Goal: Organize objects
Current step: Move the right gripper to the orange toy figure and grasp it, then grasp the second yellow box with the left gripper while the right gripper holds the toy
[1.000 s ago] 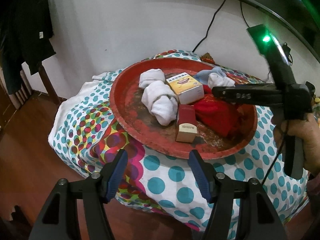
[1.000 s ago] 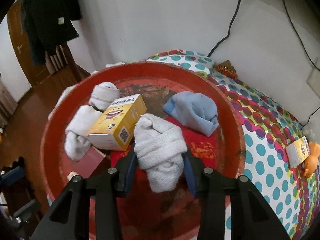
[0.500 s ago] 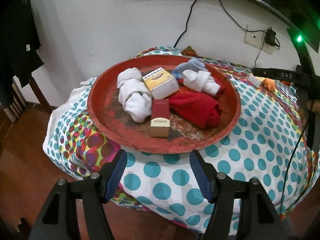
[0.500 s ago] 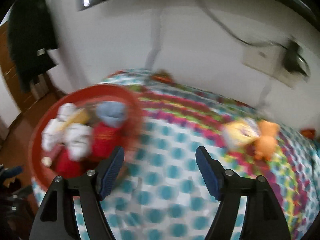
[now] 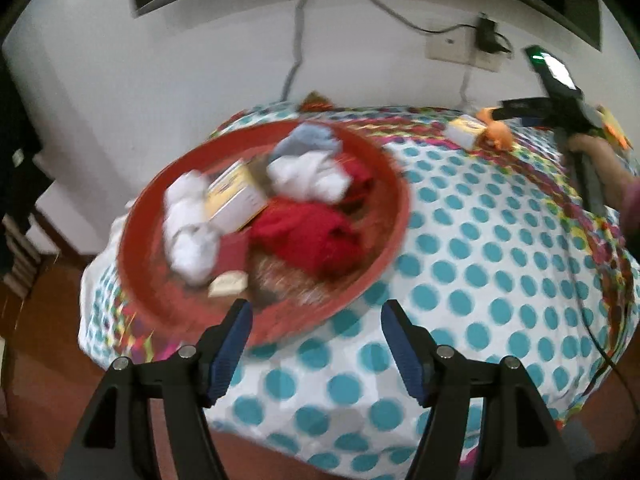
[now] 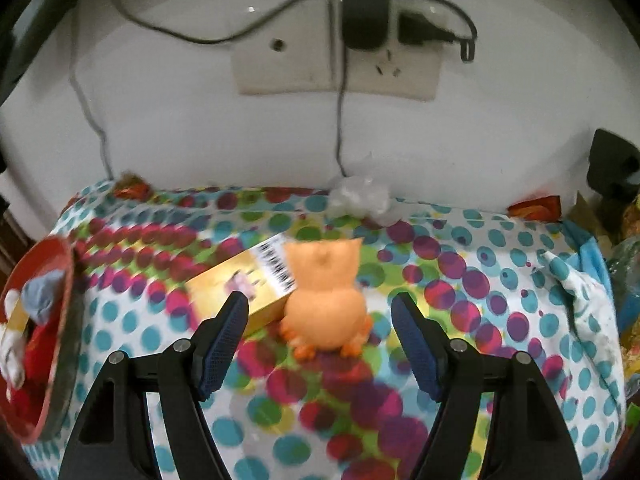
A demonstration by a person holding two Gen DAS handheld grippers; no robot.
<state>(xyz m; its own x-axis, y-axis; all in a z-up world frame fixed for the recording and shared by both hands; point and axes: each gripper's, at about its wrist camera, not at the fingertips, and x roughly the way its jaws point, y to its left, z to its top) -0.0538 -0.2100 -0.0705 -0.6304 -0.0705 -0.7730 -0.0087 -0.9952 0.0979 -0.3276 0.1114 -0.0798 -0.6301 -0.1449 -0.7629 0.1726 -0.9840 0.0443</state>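
Observation:
A round red tray [image 5: 384,248] sits on the dotted tablecloth and holds white sock rolls [image 5: 188,224], a yellow box [image 5: 236,196], a red cloth [image 5: 312,236], a blue sock [image 5: 312,138] and a small red box [image 5: 230,260]. My left gripper [image 5: 316,340] is open and empty at the tray's near rim. My right gripper [image 6: 320,332] is open, with an orange owl toy [image 6: 326,300] standing between its fingers, untouched. A yellow box [image 6: 240,284] lies just left of the owl. The owl [image 5: 496,134] and the right gripper also show far right in the left wrist view.
The tray's edge [image 6: 60,312] shows at the left of the right wrist view. A white crumpled wrapper [image 6: 360,198] lies by the wall. Sockets and cables [image 6: 340,56] hang above the table. Clutter [image 6: 600,240] sits at the right edge.
My right gripper let go of the white sock roll in the tray, swung right across the table and now brackets the orange owl. My left gripper moved closer to the tray.

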